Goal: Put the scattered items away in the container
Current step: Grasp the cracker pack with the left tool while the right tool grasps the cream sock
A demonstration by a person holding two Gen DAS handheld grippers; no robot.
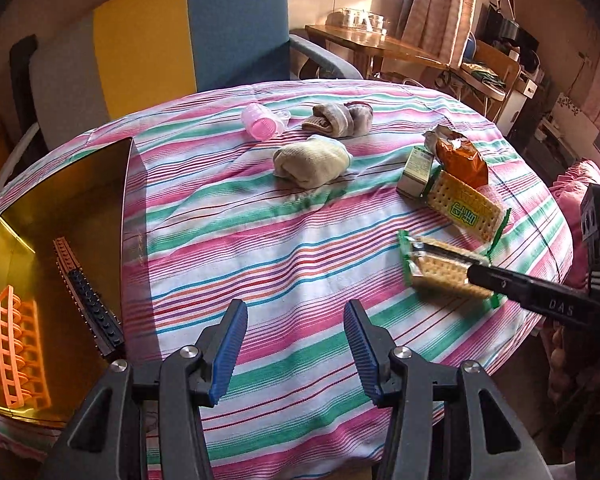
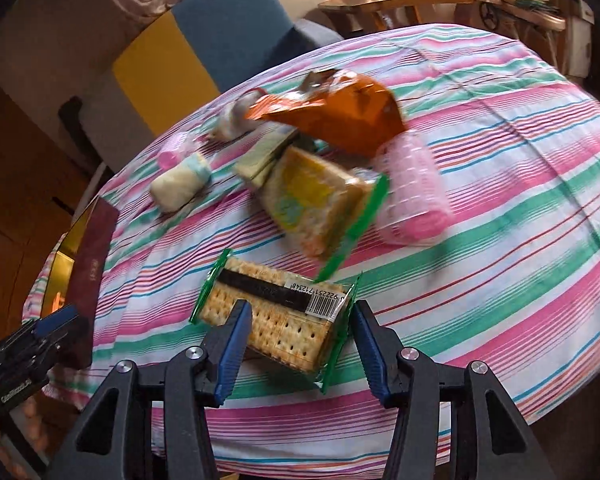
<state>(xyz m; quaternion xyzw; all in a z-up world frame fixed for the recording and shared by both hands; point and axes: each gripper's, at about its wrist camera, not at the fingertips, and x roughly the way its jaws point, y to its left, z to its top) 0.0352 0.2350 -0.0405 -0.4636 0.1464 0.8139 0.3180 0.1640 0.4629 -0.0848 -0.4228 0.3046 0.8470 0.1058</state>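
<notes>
Right gripper [image 2: 298, 330] is spread wide w/ a cracker pack [image 2: 276, 320] sitting between its blue pads [image 2: 234, 344]; nothing is squeezed yet, as far as I can tell. Left gripper [image 1: 296, 350] is wide too, w/ nothing in it, low over the striped cloth [image 1: 284, 248] just right of the gold box [image 1: 60, 240].

How the pack will handle: light, thin, crinkly wrap, prob. slippery. Crackers inside snap easy, so squeeze soft. Best hold looks like the two long flat sides near the middle, not the floppy green ends.

Counts, going out from the gold box:
- in the box: 1 orange plastic rack [image 1: 18, 344] and 1 long brick strip [image 1: 88, 296], part peach, part dark blue.
- on the cloth, far from the box: 2 cracker packs (the one by the right gripper + 1 w/ a yellow label [image 1: 466, 206]), 1 orange snack bag [image 1: 462, 160], 1 small pale green carton [image 1: 416, 170].
- mid cloth: 1 cream sock roll [image 1: 312, 162], 1 brown sock bundle [image 1: 338, 118].
- 2 pink hair rollers: 1 near the brown socks [image 1: 262, 122], 1 beside the yellow-label pack [image 2: 414, 188].

Socks are soft, grab anywhere. Rollers are light and round, may roll off. Snack bag looks open at the top, so keep it up.
</notes>
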